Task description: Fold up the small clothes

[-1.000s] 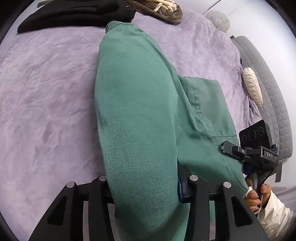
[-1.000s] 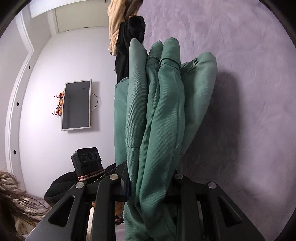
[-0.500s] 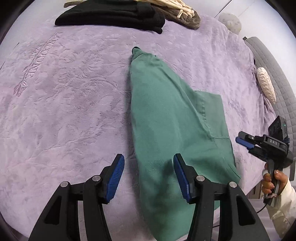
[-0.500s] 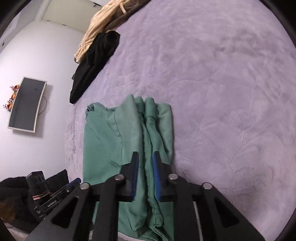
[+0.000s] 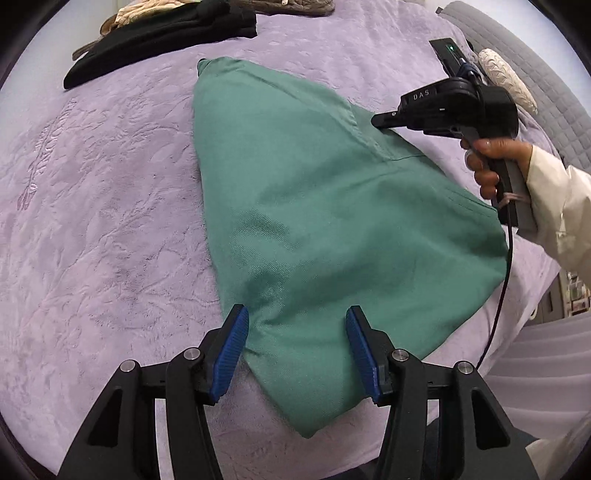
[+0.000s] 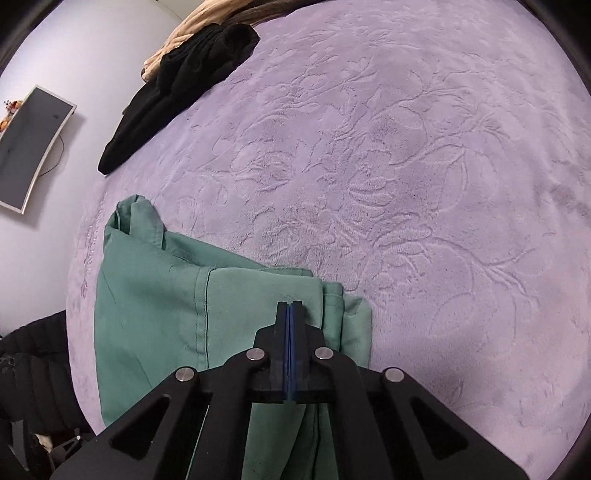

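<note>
A green garment lies folded on the lilac bed cover. My left gripper hovers open over its near end, blue pads apart with cloth below them, not pinched. In the same view my right gripper is shut, its tip over the far right part of the garment, held by a hand in a cream sleeve. In the right wrist view the right gripper has its blue pads pressed together with nothing between them, above the garment and its bunched edge.
Black clothes and a beige garment lie at the far edge of the bed. A grey quilted headboard with a white cushion is on the right. A wall screen hangs beyond the bed. A dark jacket lies at the bed's near left side.
Both grippers let go of the green garment, which now lies flat on the bed. The left jaws opened and drew back; the right jaws closed empty and swung over the garment.
</note>
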A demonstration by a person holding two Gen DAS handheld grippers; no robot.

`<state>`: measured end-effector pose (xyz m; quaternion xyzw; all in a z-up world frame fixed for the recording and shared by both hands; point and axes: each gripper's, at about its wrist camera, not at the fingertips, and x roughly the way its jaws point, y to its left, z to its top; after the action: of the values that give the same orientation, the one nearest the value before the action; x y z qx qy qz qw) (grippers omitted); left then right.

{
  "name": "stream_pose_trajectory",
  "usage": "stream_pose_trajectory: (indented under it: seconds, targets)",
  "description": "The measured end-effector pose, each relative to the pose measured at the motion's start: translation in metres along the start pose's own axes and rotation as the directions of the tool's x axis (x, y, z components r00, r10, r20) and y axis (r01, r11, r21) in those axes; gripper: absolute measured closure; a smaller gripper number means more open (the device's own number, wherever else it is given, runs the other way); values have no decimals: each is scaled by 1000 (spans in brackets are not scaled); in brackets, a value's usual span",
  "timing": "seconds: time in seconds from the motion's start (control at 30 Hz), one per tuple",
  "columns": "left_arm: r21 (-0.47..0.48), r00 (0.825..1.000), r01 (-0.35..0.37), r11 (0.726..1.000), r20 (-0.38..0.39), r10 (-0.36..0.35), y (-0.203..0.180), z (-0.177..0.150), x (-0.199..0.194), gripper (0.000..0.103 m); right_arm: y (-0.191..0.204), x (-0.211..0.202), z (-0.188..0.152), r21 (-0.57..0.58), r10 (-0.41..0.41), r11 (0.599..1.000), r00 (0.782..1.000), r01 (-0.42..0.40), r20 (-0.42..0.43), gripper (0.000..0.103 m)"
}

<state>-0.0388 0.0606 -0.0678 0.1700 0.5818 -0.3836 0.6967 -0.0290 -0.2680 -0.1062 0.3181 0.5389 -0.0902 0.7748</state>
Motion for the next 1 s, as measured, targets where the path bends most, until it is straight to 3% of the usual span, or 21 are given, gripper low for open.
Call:
stream_pose_trajectory:
  seconds: [0.1,0.2,0.37,0.43,0.5,0.53,0.6,0.73,0.9,1.0]
  targets:
    - [-27,1000,-7,1000,-20,6,3,-1,-4,45,-1,-10,1,34,-28,999,999,29,-22,103]
    - [-92,999,4,996,-33,-7,11,0,-9,45,3,-33,-12,39,12,999,999,-10,-46,96]
    - [-132,999,-17,991,-46,11,15,3,-10,45,23,-73,-61,-10,58,998,993,-60,-106,95]
    - [-126,998,-21,992,-63,13,13,3,-4,45,31,-82,-81,-12,62,998,990,-64,-128,85]
    - [-117,997,-31,993,-77,22,11,0,2,45,37,-91,-99,-4,67,998,988,-68,-140,84]
    - [-120,997,-40,992,-75,31,12,-1,3,39,40,-93,-108,2,71,997,986,-72,-149,84]
    - [-133,996,-54,990,-76,44,14,-1,4,29,43,-97,-122,7,73,997,984,-72,-162,83]
    - [-161,996,-46,986,-84,33,15,-5,3,29,47,-94,-146,12,66,998,976,-65,-207,84]
    - [-161,995,-62,985,-92,47,15,-6,4,29,37,-73,-161,9,-31,999,960,35,-278,84]
    - [-176,994,-52,983,-100,35,17,-7,3,29,26,-68,-165,55,-26,998,956,44,-293,84]
